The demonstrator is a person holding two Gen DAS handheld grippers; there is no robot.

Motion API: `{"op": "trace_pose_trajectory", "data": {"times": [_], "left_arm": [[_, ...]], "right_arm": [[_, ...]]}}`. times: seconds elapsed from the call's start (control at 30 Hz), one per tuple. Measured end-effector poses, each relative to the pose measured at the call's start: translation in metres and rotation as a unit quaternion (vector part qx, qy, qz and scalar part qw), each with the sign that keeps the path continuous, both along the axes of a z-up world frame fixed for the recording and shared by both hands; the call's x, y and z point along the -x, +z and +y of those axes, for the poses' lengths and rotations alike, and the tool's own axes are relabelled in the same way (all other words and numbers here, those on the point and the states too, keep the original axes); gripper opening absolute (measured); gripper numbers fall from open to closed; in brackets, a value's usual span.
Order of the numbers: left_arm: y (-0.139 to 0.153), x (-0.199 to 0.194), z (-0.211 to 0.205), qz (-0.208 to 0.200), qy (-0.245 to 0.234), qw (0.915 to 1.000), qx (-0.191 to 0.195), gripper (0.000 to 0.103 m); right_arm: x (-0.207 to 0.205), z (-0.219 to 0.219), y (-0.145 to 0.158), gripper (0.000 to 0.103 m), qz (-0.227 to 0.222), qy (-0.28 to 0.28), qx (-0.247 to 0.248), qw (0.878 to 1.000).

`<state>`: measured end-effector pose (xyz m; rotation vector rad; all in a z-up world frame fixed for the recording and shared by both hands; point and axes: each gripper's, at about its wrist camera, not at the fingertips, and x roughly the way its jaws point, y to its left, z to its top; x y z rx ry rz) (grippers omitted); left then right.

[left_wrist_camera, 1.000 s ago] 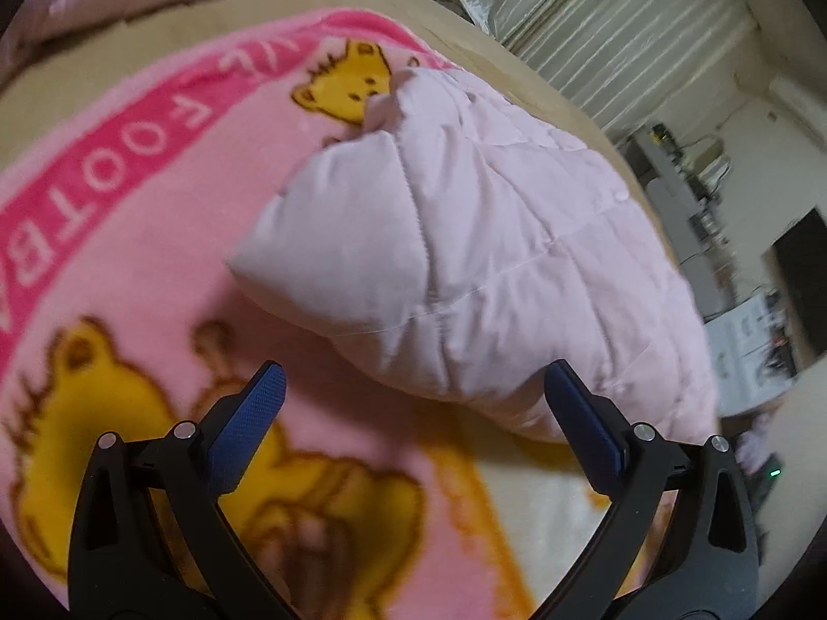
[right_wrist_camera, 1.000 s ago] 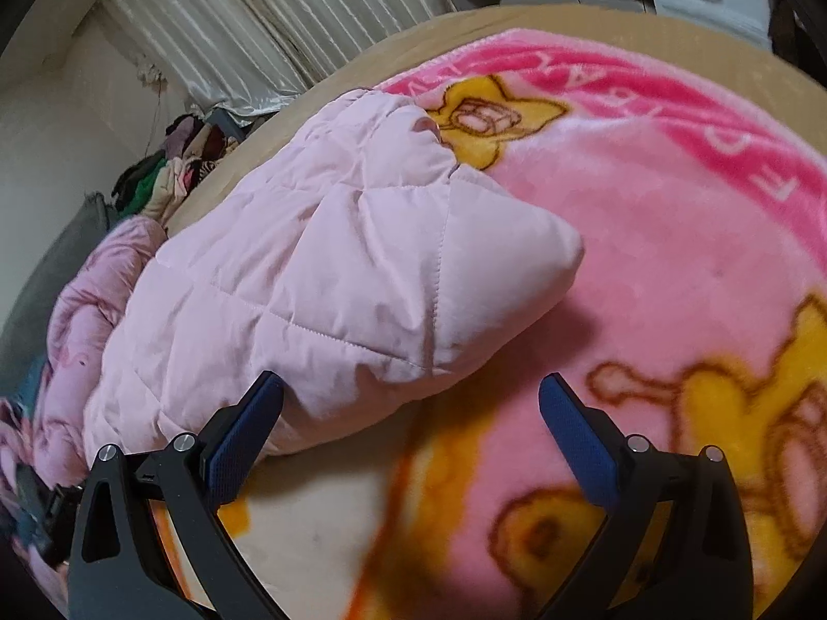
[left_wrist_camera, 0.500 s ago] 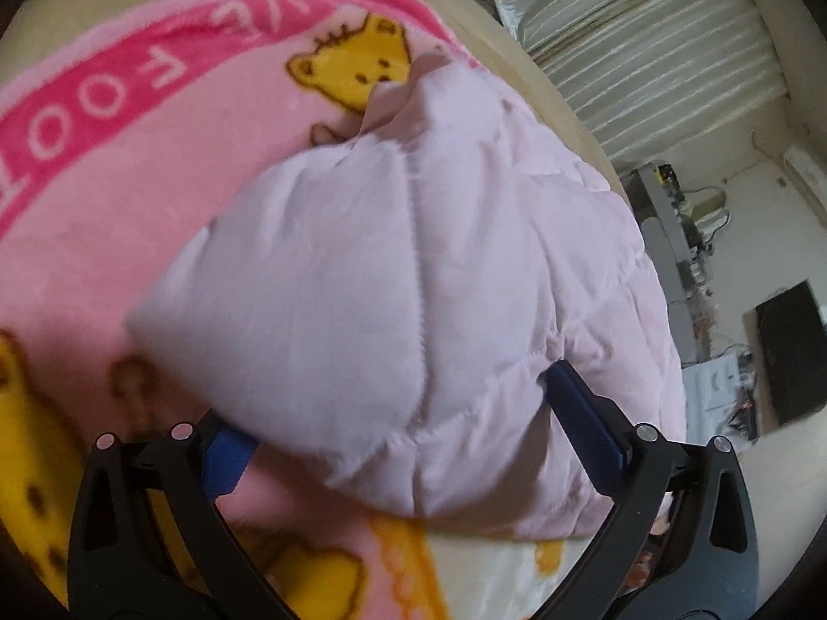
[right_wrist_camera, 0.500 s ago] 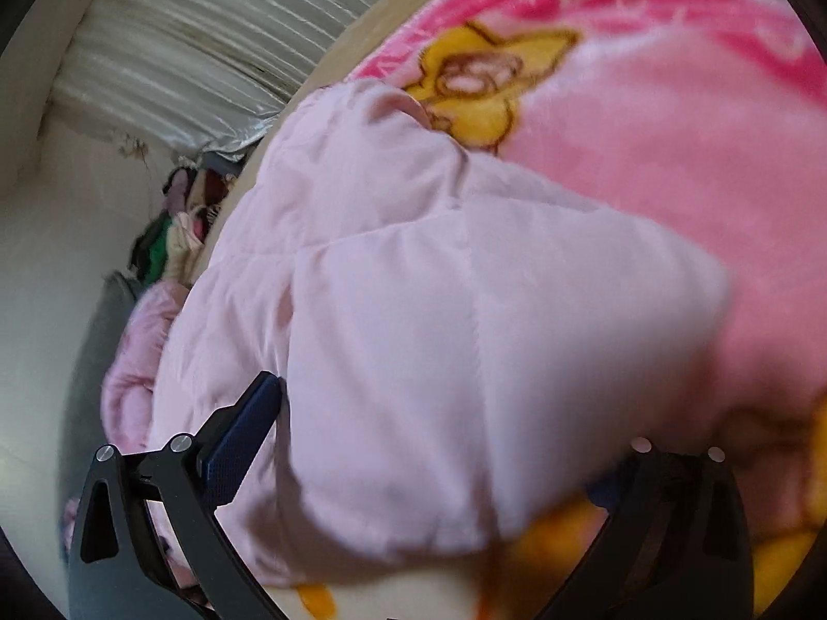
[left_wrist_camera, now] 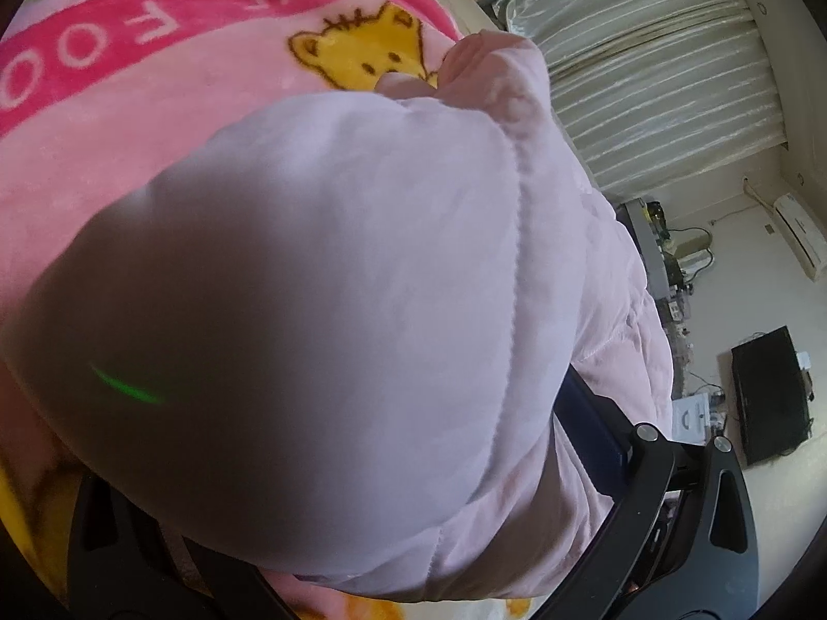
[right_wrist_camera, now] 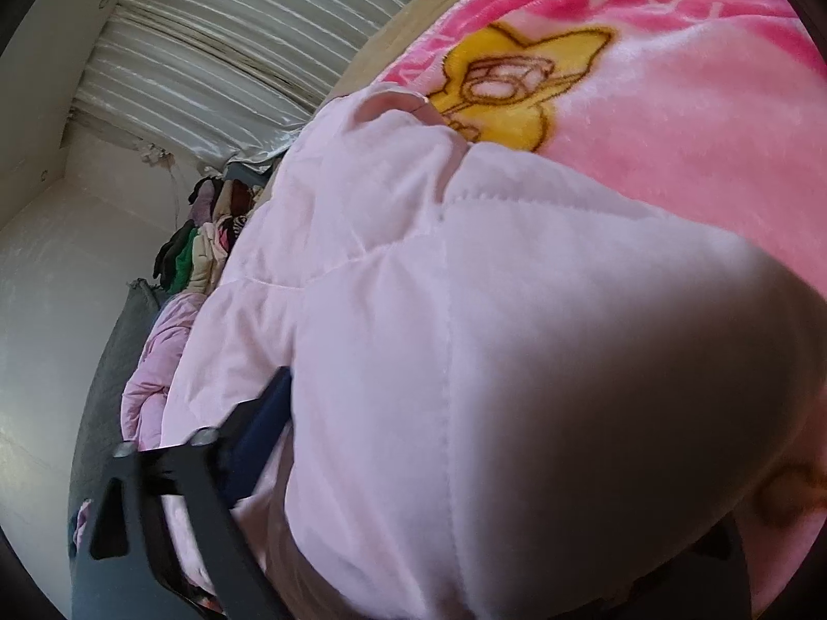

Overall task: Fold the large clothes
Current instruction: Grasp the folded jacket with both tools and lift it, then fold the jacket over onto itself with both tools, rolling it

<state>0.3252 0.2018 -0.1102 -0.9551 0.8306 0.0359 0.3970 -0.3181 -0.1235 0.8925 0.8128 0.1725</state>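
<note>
A pale pink quilted jacket (left_wrist_camera: pixel 362 284), folded into a puffy bundle, lies on a pink cartoon blanket (left_wrist_camera: pixel 129 119) and fills most of both views. My left gripper (left_wrist_camera: pixel 320 470) is pushed into one corner of the bundle, jaws still wide apart, with the padding bulging between them; only its right blue finger (left_wrist_camera: pixel 589 423) shows. My right gripper (right_wrist_camera: pixel 517 475) straddles the opposite corner of the jacket (right_wrist_camera: pixel 465 336), jaws wide; only its left blue finger (right_wrist_camera: pixel 263 429) shows, the other is hidden under fabric.
The blanket (right_wrist_camera: pixel 672 119) covers a beige bed. A ribbed silver curtain (left_wrist_camera: pixel 646 67) hangs behind. A pile of clothes (right_wrist_camera: pixel 207 237) and another pink garment (right_wrist_camera: pixel 155 361) lie at the bed's far side. A desk and a black screen (left_wrist_camera: pixel 770 392) stand by the wall.
Both grippers have moved forward onto the folded jacket, from just short of it to having its corners between their open jaws. The jacket now fills both views.
</note>
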Motion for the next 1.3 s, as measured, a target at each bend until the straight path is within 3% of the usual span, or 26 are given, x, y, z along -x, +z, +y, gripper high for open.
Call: {"op": "trace_pose_trajectory", "data": {"times": [0.07,0.23,0.53,0.7,1.0,1.3], "left_arm": [[0.005,0.001,-0.004,-0.007,-0.006,0.9999,-0.012,0.083],[0.023,0.002,-0.014,-0.024,-0.022,0.9981,-0.052,0.058],[0.043,0.004,-0.022,-0.045,-0.053,0.9914,-0.111,0.038],[0.058,0.011,-0.023,-0.054,-0.065,0.9881,-0.129,0.032],[0.087,0.047,-0.023,-0.079,-0.071,0.9813,-0.161,0.030],[0.111,0.094,-0.026,-0.100,-0.075,0.9729,-0.195,0.030]], "right_arm": [[0.000,0.000,0.001,0.066,-0.006,0.005,-0.002,1.000],[0.000,0.006,0.010,0.051,-0.019,0.016,0.024,0.999],[0.000,0.019,0.034,0.036,-0.038,0.049,0.102,0.993],[0.009,0.030,0.059,0.030,-0.074,0.065,0.139,0.985],[0.057,0.052,0.121,0.027,-0.152,0.114,0.229,0.955],[0.110,0.050,0.137,0.026,-0.185,0.124,0.225,0.949]]}}
